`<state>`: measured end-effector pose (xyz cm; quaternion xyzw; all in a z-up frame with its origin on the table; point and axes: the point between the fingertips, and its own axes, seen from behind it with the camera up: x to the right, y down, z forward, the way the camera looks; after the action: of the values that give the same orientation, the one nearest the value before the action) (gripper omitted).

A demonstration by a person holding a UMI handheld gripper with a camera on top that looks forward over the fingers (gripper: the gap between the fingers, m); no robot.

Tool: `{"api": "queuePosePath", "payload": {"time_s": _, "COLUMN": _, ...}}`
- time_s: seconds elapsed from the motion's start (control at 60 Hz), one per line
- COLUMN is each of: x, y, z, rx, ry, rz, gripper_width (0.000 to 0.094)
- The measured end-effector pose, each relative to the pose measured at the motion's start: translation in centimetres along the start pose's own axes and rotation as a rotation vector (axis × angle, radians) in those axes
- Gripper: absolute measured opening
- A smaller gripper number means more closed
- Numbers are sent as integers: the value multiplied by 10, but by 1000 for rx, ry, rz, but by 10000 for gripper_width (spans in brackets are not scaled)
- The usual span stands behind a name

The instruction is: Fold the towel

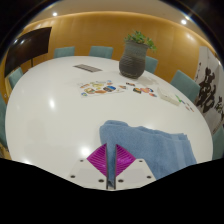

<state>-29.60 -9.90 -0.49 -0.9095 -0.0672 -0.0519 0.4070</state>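
At the near edge of the white bench [50,110], fingers [111,160] clenched together on a fold of the blue towel [150,150], towel lying just ahead and to the right, papers [118,88] mid-bench, potted plant [134,55] beyond, teal chairs [102,51] behind.

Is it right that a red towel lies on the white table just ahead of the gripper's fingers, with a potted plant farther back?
Not quite: the towel is blue, not red, as the gripper view shows. The rest holds: it lies on the white table just ahead of the gripper, whose fingers look nearly together, with the potted plant farther back.
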Motion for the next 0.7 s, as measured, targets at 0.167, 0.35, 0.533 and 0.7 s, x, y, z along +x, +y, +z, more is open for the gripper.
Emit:
{"api": "queuePosePath", "payload": {"time_s": 0.167, "x": -28, "y": -42, "z": -24, "rx": 24, "ry": -168, "rz": 170, "gripper_width": 70}}
{"api": "queuePosePath", "payload": {"time_s": 0.35, "x": -35, "y": -142, "z": -97, "rx": 176, "ry": -364, "rz": 386, "gripper_width": 70}}
{"api": "queuePosePath", "payload": {"time_s": 0.533, "x": 46, "y": -103, "z": -70, "rx": 114, "ry": -185, "rz": 411, "gripper_width": 78}}
{"api": "queuePosePath", "payload": {"time_s": 0.7, "x": 128, "y": -27, "z": -41, "rx": 0, "ry": 48, "rz": 370, "gripper_width": 602}}
